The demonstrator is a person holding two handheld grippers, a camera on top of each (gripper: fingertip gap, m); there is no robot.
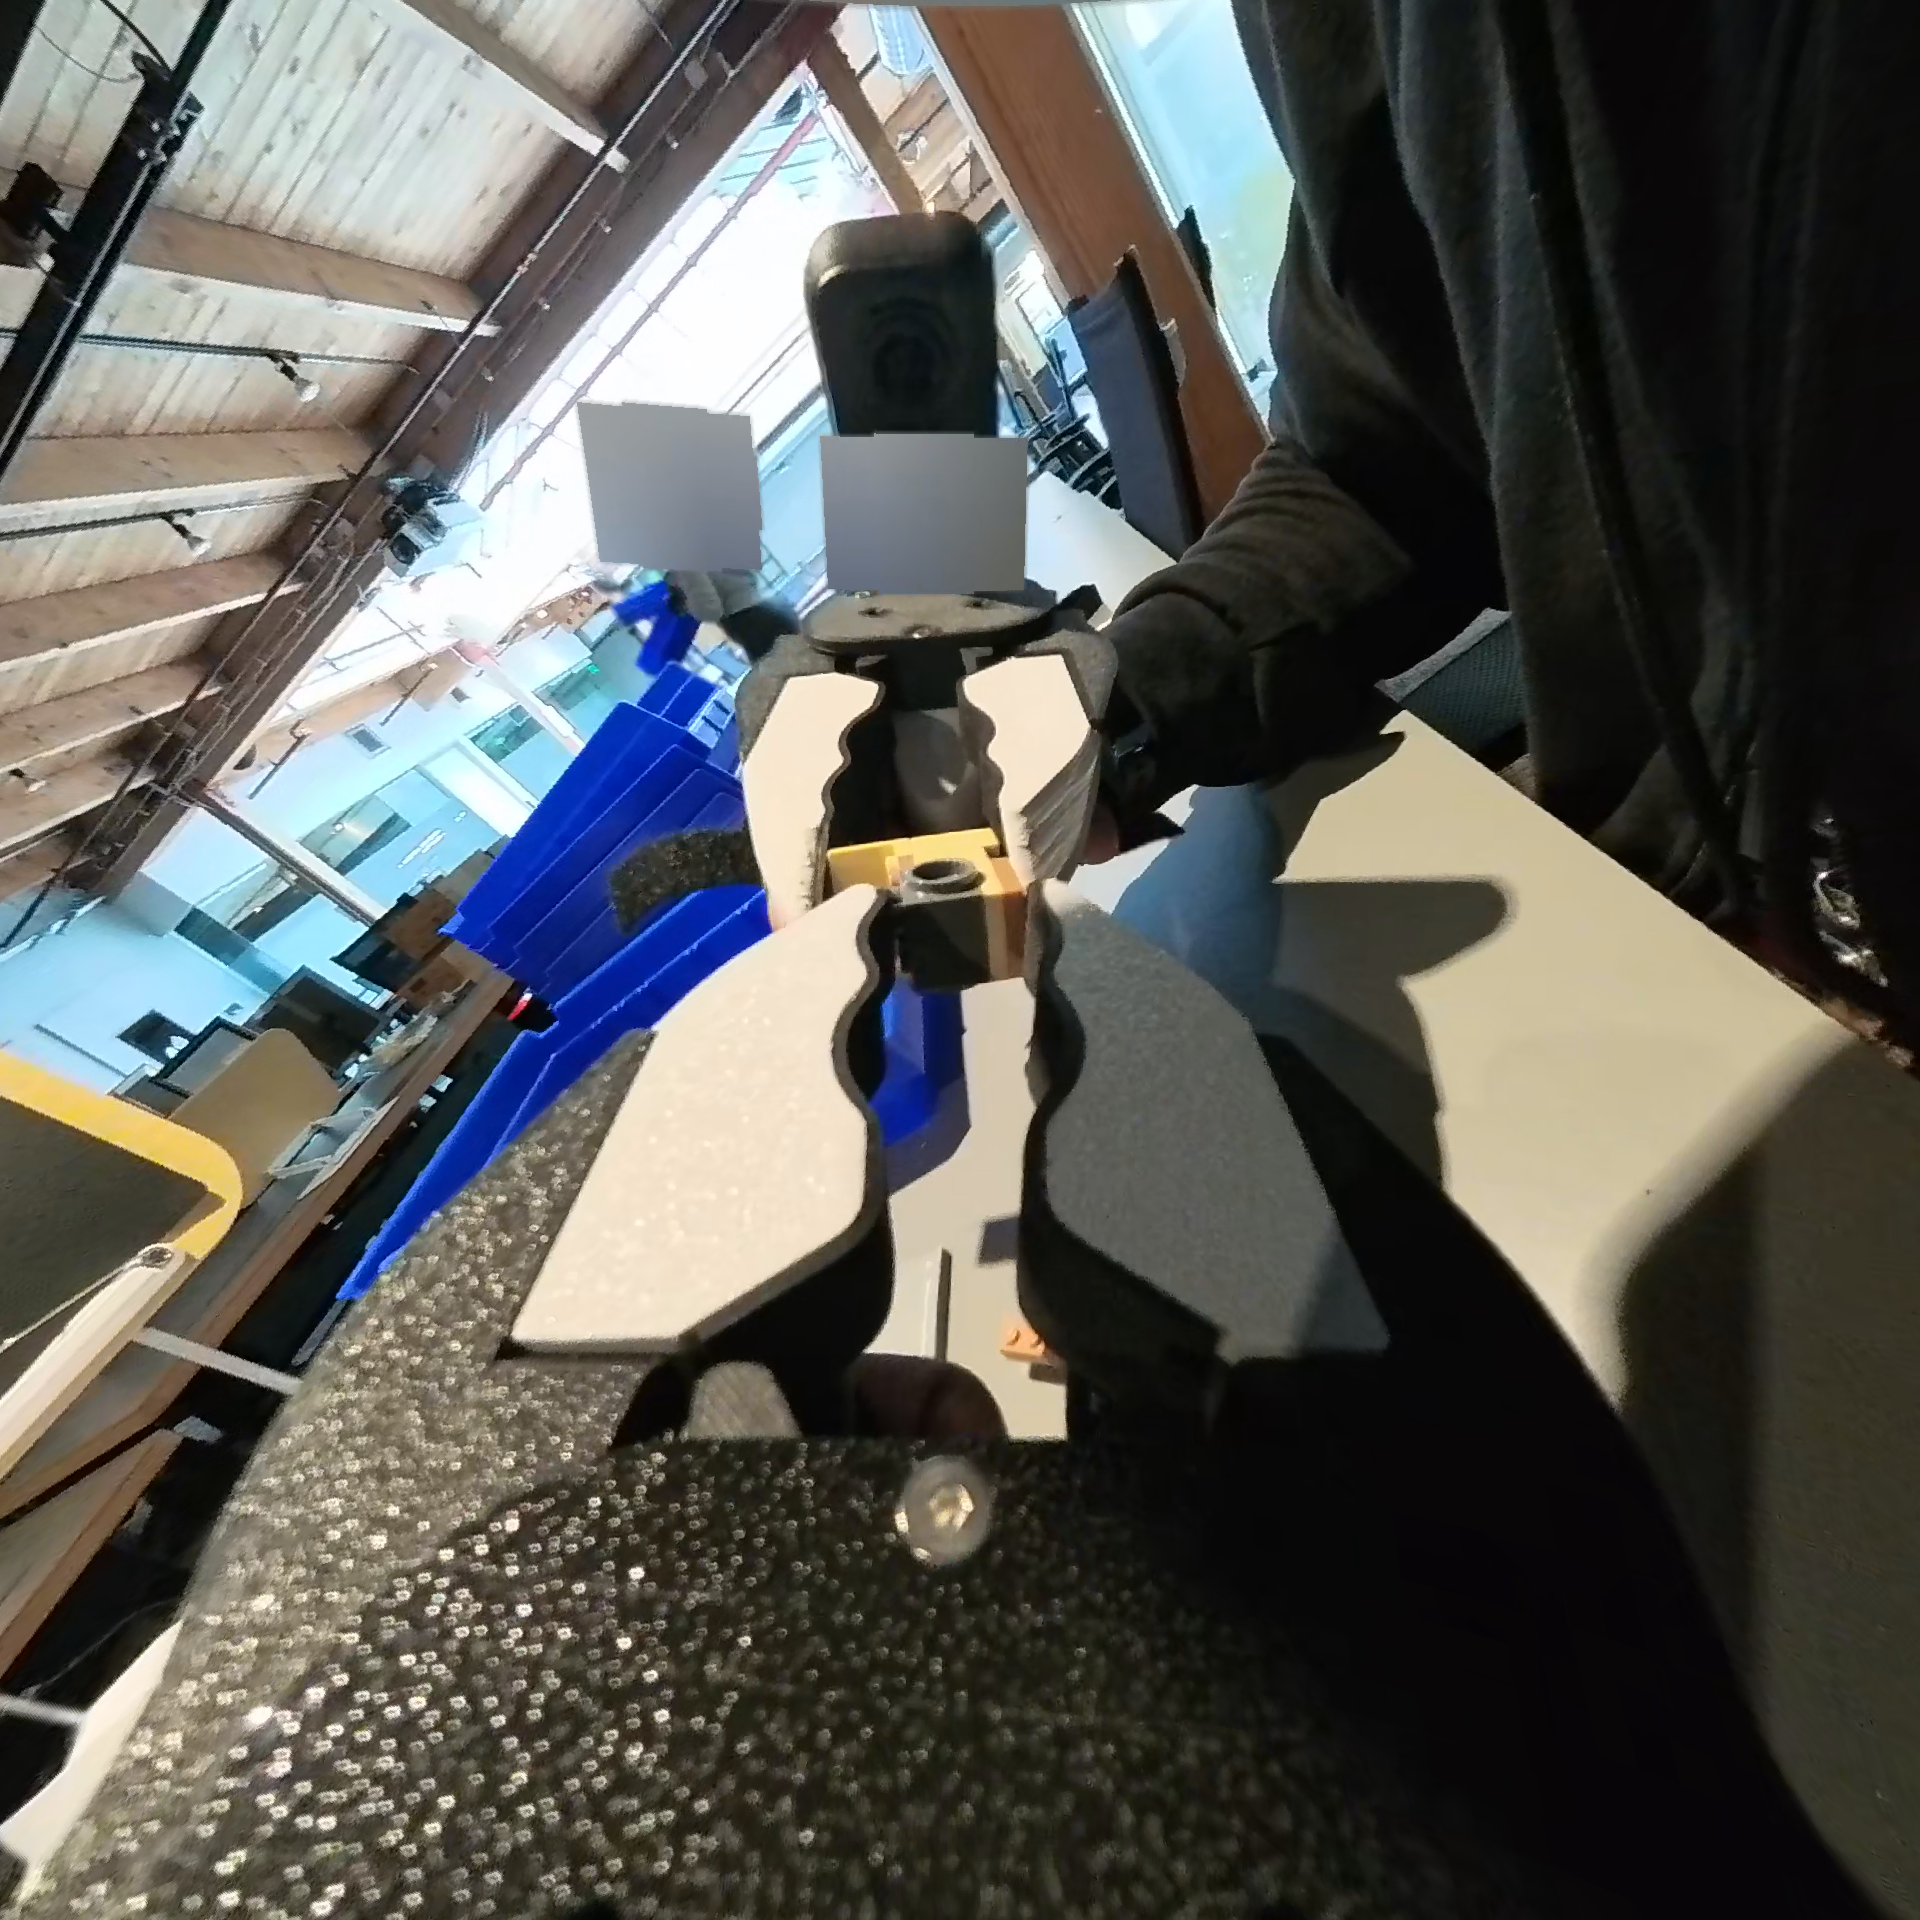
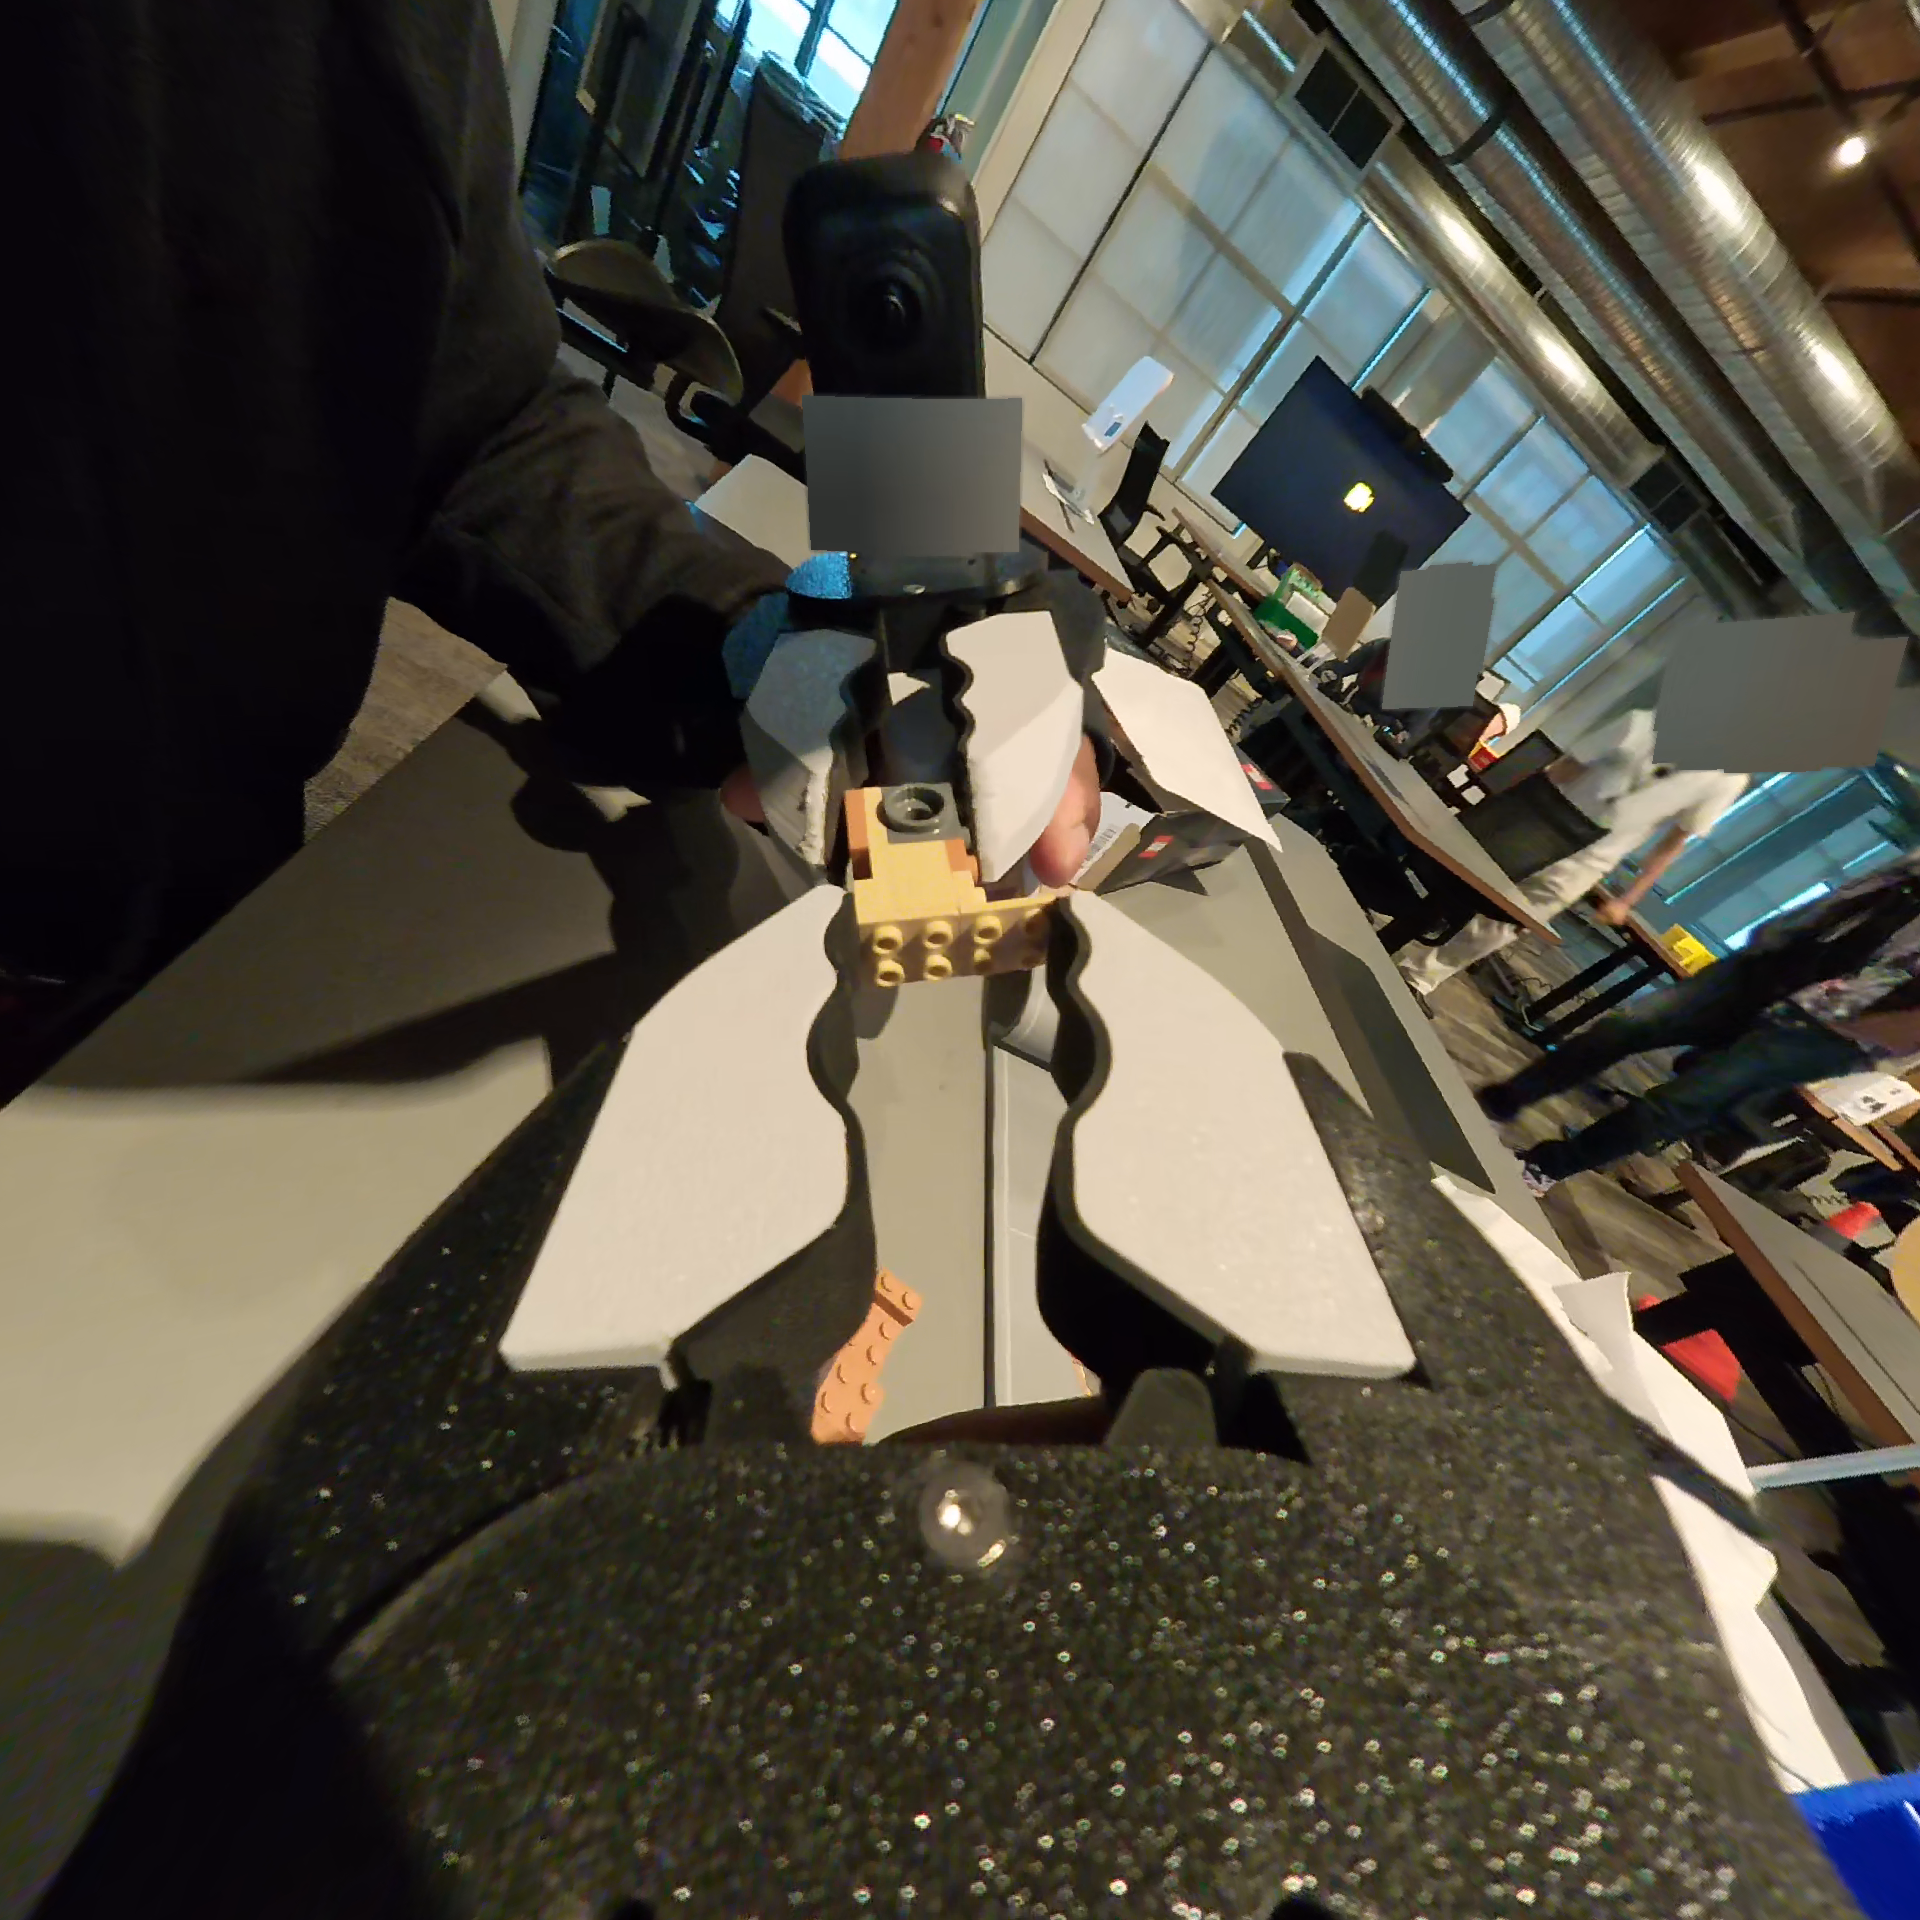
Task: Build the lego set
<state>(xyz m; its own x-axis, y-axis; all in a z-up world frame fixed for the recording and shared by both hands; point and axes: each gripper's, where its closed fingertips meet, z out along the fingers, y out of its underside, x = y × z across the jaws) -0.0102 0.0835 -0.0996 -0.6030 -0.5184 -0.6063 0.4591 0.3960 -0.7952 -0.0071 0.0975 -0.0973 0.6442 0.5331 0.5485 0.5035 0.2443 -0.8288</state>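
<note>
My two grippers face each other above the grey table (image 1: 1455, 1039) and meet at a small lego assembly. My left gripper (image 1: 956, 925) is shut on a dark grey piece (image 1: 940, 935) with one round hollow stud. My right gripper (image 2: 945, 935) is shut on a tan brick (image 2: 935, 951) with several side studs. The dark grey piece (image 2: 920, 808) sits against the tan brick (image 1: 862, 860). The right gripper (image 1: 914, 821) shows farther off in the left wrist view. The left gripper (image 2: 904, 821) shows farther off in the right wrist view.
An orange-brown studded plate (image 2: 868, 1361) lies on the table below the grippers and also shows in the left wrist view (image 1: 1023, 1345). Stacked blue bins (image 1: 623, 935) stand at the table's far side. A dark box and white paper (image 2: 1174, 831) lie beyond. People move in the background. Less than 4 cm separates the two grippers' tips.
</note>
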